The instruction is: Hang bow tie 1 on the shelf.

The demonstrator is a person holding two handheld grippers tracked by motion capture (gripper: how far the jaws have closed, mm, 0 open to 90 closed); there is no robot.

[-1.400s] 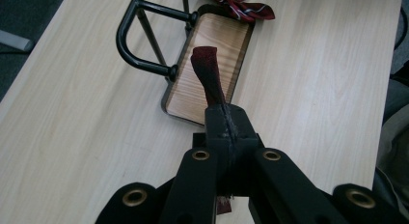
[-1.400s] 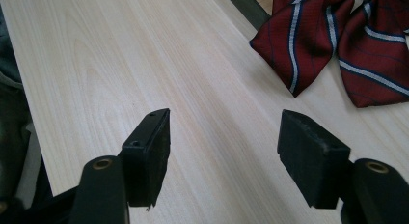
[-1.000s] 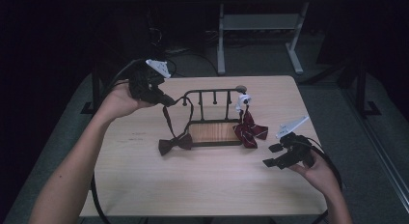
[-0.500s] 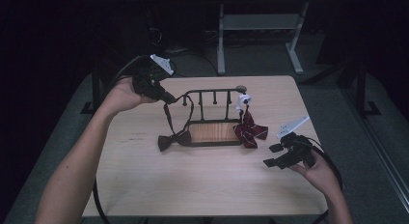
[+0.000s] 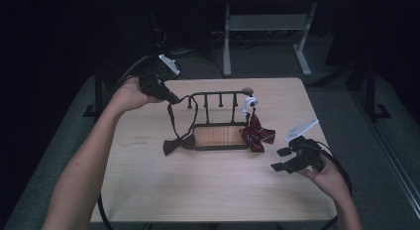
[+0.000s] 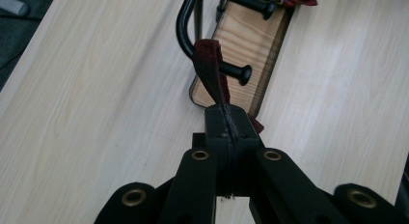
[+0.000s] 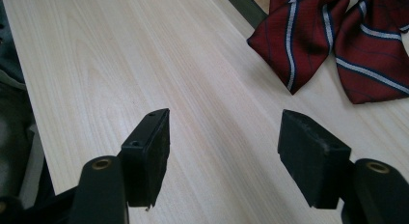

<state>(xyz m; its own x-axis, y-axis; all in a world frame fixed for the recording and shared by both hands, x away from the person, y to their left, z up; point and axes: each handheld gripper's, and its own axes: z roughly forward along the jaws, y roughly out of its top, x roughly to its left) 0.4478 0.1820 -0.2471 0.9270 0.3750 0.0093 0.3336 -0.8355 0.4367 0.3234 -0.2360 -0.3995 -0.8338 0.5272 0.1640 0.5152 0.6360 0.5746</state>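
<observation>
A black peg rack (image 5: 218, 94) on a wooden base (image 5: 220, 136) stands mid-table. A dark maroon bow tie (image 5: 178, 143) lies by the base's left end, and its strap (image 5: 172, 118) rises to my left gripper (image 5: 171, 97), which is shut on it at the rack's left corner. In the left gripper view the strap (image 6: 210, 64) drapes over the curved bar (image 6: 182, 26) beside a peg (image 6: 238, 73), pinched in the left gripper (image 6: 226, 122). A red striped bow tie (image 5: 256, 133) hangs at the rack's right end. My right gripper (image 5: 280, 159) hovers open over the table, short of the striped tie (image 7: 337, 35).
The light wooden table (image 5: 198, 190) has bare surface in front of the rack. A small white object (image 5: 249, 102) sits on the rack's right post. A metal-framed bench (image 5: 267, 22) stands on the dark floor behind the table.
My left gripper has shifted a little to the right toward the rack's left corner, carrying the strap with it. The right gripper has stayed put.
</observation>
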